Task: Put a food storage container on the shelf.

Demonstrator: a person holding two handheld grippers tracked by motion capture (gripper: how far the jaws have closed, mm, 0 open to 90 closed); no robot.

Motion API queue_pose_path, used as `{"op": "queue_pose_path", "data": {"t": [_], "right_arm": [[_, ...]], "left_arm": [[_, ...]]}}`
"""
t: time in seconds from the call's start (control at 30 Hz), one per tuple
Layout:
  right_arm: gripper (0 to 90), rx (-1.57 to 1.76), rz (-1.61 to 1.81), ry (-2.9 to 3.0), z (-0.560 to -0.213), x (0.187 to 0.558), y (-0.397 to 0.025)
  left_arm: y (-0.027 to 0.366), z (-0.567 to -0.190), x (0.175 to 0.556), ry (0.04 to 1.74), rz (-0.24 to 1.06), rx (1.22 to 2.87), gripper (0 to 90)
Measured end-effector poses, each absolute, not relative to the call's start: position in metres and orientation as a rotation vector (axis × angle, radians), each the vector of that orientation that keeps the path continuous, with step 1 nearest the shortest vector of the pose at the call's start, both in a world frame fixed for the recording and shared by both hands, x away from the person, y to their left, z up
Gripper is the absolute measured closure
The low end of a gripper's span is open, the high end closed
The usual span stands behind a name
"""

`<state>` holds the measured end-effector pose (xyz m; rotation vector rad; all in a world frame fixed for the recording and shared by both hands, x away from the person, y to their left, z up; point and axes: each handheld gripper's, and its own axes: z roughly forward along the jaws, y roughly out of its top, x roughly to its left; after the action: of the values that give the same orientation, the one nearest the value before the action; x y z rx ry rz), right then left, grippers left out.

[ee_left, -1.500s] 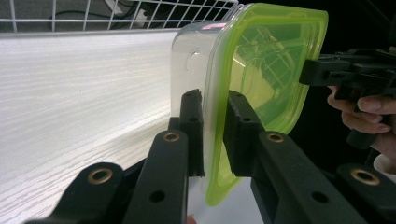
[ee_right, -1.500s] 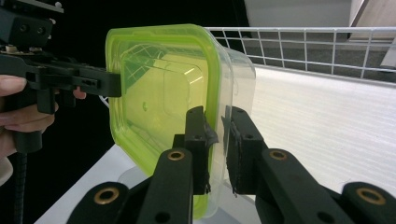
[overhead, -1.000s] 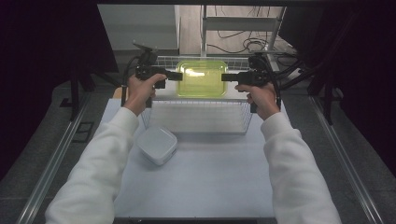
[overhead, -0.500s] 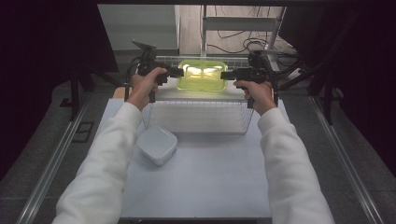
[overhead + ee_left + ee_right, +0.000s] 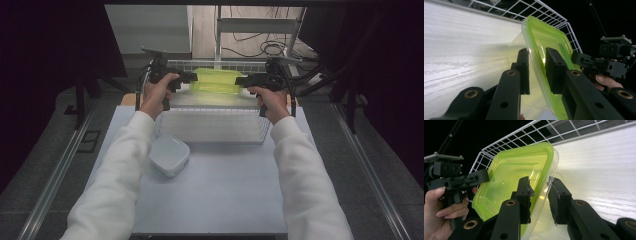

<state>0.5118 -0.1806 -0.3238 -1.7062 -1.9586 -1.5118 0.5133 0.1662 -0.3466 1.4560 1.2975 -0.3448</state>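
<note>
A clear container with a yellow-green lid (image 5: pixel 216 81) hangs tipped on its edge over the far end of a white wire basket (image 5: pixel 215 131). My left gripper (image 5: pixel 192 78) holds its left end and my right gripper (image 5: pixel 241 80) its right end. In the left gripper view the lid's rim (image 5: pixel 541 40) runs between the two black jaws of my left gripper (image 5: pixel 537 53), which sit close on either side. In the right gripper view the container's rim (image 5: pixel 550 162) passes between the jaws of my right gripper (image 5: pixel 539 182) the same way. Both grippers are shut on it.
A small white square box (image 5: pixel 169 155) lies on the pale table (image 5: pixel 220 195) left of the basket's near corner. The basket's far wire wall (image 5: pixel 506 6) stands just behind the container. Dark stands and cables crowd the floor beyond the table.
The container has gone from lying flat over the basket to tipped on edge. Both grippers carried it away from me, toward the basket's far wall, and rolled with it.
</note>
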Motion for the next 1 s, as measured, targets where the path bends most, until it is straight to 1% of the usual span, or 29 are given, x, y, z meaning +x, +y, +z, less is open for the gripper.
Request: {"op": "queue_pose_path", "data": {"t": [0.5, 0.53, 0.57, 0.6, 0.63, 0.77, 0.83, 0.9, 1.0], "right_arm": [[71.4, -1.729, -1.525, -1.945, -0.324, 0.512, -0.179], [68.5, -1.736, -1.537, -1.945, -0.325, 0.511, -0.179], [68.5, -1.736, -1.537, -1.945, -0.325, 0.511, -0.179], [61.8, -1.742, -1.555, -1.926, -0.325, 0.511, -0.179], [61.8, -1.742, -1.555, -1.926, -0.325, 0.511, -0.179], [51.7, -1.749, -1.611, -1.892, -0.324, 0.508, -0.181], [47.1, -1.747, -1.617, -1.872, -0.323, 0.507, -0.181], [44.5, -1.757, -1.63, -1.865, -0.322, 0.503, -0.18], [41.9, -1.777, -1.651, -1.857, -0.32, 0.497, -0.18]], "left_arm": [[0.164, -0.345, 0.51, 1.299, -0.299, 1.48, 72.9], [0.164, -0.344, 0.509, 1.304, -0.285, 1.485, 69.5], [0.164, -0.343, 0.509, 1.313, -0.269, 1.489, 69.5], [0.164, -0.343, 0.509, 1.314, -0.256, 1.489, 62.5], [0.164, -0.343, 0.508, 1.319, -0.242, 1.491, 62.5], [0.164, -0.34, 0.506, 1.304, -0.196, 1.479, 45.0], [0.165, -0.337, 0.503, 1.289, -0.175, 1.482, 40.0], [0.166, -0.334, 0.501, 1.275, -0.155, 1.48, 35.1], [0.168, -0.33, 0.495, 1.246, -0.119, 1.497, 31.0]]}}
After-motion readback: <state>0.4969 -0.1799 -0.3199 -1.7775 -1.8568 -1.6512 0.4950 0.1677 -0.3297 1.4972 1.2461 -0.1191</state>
